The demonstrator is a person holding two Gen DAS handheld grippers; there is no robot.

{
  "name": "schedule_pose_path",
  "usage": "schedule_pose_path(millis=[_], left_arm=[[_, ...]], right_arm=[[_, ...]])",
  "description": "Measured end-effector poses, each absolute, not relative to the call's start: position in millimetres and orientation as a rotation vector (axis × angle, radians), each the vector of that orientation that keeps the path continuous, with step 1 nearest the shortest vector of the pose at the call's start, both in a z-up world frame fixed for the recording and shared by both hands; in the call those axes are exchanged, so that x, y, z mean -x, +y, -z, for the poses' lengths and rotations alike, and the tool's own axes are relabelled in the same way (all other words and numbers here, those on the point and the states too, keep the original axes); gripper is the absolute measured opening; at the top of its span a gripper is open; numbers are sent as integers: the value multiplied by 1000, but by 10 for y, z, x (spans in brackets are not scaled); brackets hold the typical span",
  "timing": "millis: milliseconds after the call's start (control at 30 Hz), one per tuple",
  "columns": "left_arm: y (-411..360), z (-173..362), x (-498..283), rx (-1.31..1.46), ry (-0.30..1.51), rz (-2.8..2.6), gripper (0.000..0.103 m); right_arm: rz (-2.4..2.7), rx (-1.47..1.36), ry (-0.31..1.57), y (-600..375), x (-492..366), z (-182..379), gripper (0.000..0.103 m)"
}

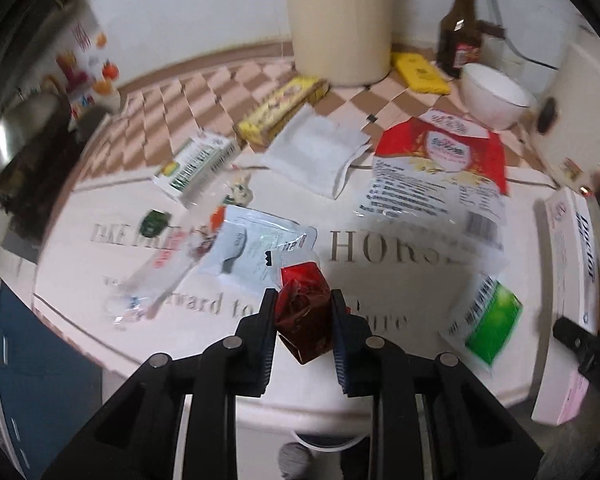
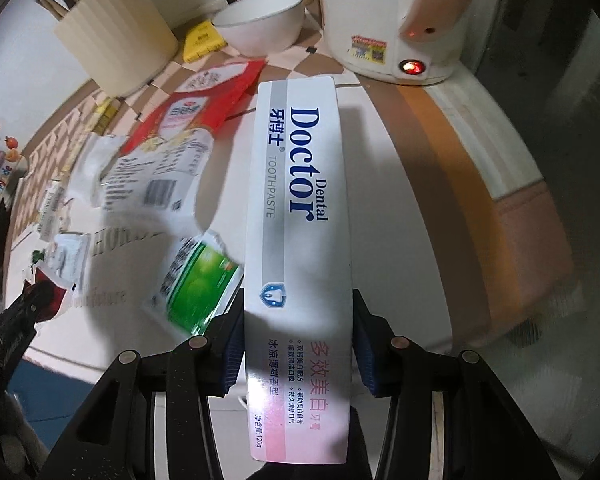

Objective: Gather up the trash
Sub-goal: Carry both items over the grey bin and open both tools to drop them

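Your left fingers (image 1: pixel 303 300) are clamped on a crumpled red wrapper (image 1: pixel 306 316), which sits pinched between the two pads and lifted clear of the surface (image 1: pixel 380 280). Your right fingers (image 2: pixel 298 320) are clamped on a white toothpaste box (image 2: pixel 300 208), gripping it across its width near the lower end, so the long box sticks out ahead of them, above the surface.

Just beyond your left fingers, a white sachet (image 1: pixel 256 248) lies flat on the surface, and to its left a clear plastic wrapper with red print (image 1: pixel 156 276). To the right lies a green and white packet (image 1: pixel 488 320), which in the right wrist view shows just left of the toothpaste box. Further out, a large red and white bag (image 1: pixel 436 168) lies flat beside a white pouch (image 1: pixel 316 152), with a green and white carton (image 1: pixel 196 168) off to the left and a small rabbit figure (image 1: pixel 242 192) near it. A yellow box (image 1: pixel 280 108) lies behind the pouch on the checked part of the surface.

At the back stand a cream ribbed holder (image 1: pixel 340 20), a dark bottle (image 1: pixel 460 28), a yellow packet (image 1: pixel 420 72) lying between them, and a white bowl (image 1: pixel 496 96). In the right wrist view, an electric kettle (image 2: pixel 388 20) with a lit red lamp stands past the far end of the toothpaste box.
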State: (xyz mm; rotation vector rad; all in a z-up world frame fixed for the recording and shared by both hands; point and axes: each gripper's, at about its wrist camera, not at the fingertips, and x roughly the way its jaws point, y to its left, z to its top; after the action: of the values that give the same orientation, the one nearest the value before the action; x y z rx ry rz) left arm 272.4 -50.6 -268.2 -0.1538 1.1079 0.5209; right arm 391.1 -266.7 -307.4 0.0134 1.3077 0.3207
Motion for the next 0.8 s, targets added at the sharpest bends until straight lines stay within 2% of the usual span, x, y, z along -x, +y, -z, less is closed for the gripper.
schedule_pose_path(millis=[267, 433, 567, 800], left_arm=[[-682, 2450, -1938, 145, 1071, -405, 21], [-683, 2756, -1304, 170, 1184, -332, 21], [-591, 3500, -943, 227, 1336, -303, 21], [-261, 5362, -875, 457, 1553, -280, 21]], right_arm=[[-363, -37, 1250, -2723, -2846, 2702, 49], [-387, -77, 1328, -2765, -2053, 2994, 49], [-391, -75, 1473, -2756, -1527, 3715, 49], [-414, -33, 1711, -2547, -1137, 5632, 49]])
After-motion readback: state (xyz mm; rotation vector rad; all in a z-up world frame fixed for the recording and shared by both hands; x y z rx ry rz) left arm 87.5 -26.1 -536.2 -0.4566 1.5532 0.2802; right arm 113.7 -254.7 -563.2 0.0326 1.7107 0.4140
